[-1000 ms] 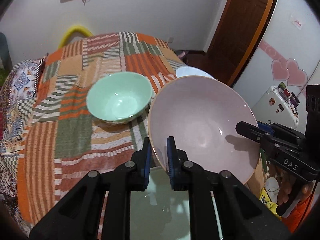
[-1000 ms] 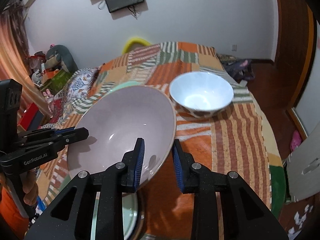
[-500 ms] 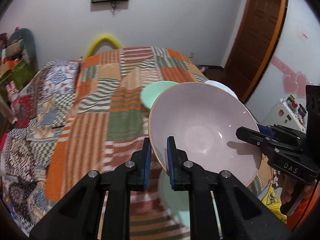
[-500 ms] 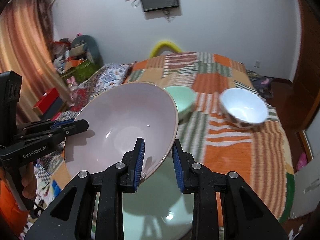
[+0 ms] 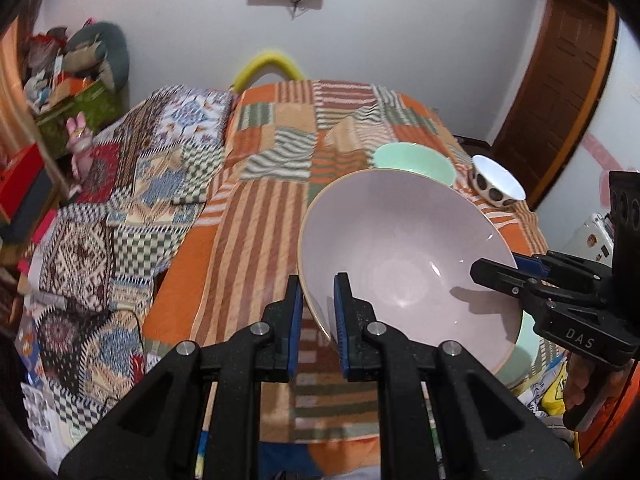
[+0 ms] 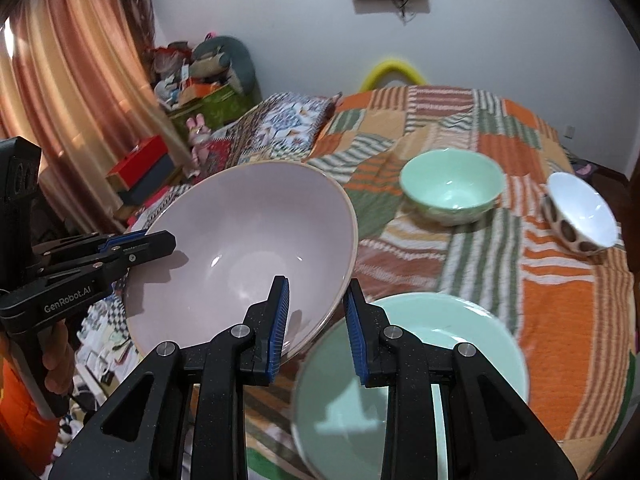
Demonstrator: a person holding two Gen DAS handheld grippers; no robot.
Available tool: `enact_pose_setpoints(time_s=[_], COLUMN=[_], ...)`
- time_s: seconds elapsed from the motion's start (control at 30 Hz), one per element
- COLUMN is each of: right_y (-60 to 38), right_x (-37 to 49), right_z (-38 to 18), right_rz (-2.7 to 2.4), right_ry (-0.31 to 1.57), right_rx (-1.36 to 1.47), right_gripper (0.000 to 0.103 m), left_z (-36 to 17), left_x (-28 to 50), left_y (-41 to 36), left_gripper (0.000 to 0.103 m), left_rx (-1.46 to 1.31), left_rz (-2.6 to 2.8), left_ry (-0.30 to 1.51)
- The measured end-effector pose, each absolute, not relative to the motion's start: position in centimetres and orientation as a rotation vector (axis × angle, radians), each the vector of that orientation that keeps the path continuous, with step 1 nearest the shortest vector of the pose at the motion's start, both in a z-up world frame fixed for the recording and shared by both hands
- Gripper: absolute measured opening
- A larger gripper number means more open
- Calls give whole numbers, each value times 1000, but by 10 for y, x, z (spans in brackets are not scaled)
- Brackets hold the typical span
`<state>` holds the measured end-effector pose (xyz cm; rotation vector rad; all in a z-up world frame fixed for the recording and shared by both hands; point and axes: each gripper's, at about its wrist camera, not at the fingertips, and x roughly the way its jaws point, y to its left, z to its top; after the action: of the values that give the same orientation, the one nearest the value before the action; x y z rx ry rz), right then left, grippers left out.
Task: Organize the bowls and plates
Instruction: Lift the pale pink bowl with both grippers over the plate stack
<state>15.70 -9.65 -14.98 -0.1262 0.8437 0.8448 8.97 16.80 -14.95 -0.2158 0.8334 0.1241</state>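
Note:
A large pale pink bowl (image 5: 404, 264) (image 6: 244, 248) is held in the air between both grippers. My left gripper (image 5: 318, 316) is shut on its left rim. My right gripper (image 6: 316, 316) is shut on its right rim; it also shows in the left wrist view (image 5: 504, 270). Below lies a mint green plate (image 6: 460, 344) on the bed. A mint green bowl (image 6: 452, 188) (image 5: 414, 160) and a white bowl with brown dots (image 6: 580, 212) (image 5: 496, 184) stand farther back.
The dishes rest on a bed with an orange, green and white patchwork blanket (image 5: 272, 208). A patterned quilt (image 5: 120, 184) lies to the left. Boxes and toys (image 6: 188, 88) stand by the curtain. A wooden door (image 5: 560, 80) is at the right.
Both grippers have lifted the pink bowl up and back toward the left. The green plate now shows beneath it, and the two small bowls appear farther away.

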Motion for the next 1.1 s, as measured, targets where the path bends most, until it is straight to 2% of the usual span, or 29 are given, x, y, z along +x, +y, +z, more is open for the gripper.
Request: enact_pose_setpoints(time_s=[0.57,1.1], right_y=[-54,-39], right_x=[149,154], right_z=[-196,-220], right_rz=[868,849], right_ry=[983,1056], right_rx=[-216,-269], right_gripper=[25,26], left_z=[-226,-250], left_x=[79,81], left_y=[208,214], left_gripper=[14,14], left_rx=[-355,-391], left_rz=[150,185], left_ry=[978,999])
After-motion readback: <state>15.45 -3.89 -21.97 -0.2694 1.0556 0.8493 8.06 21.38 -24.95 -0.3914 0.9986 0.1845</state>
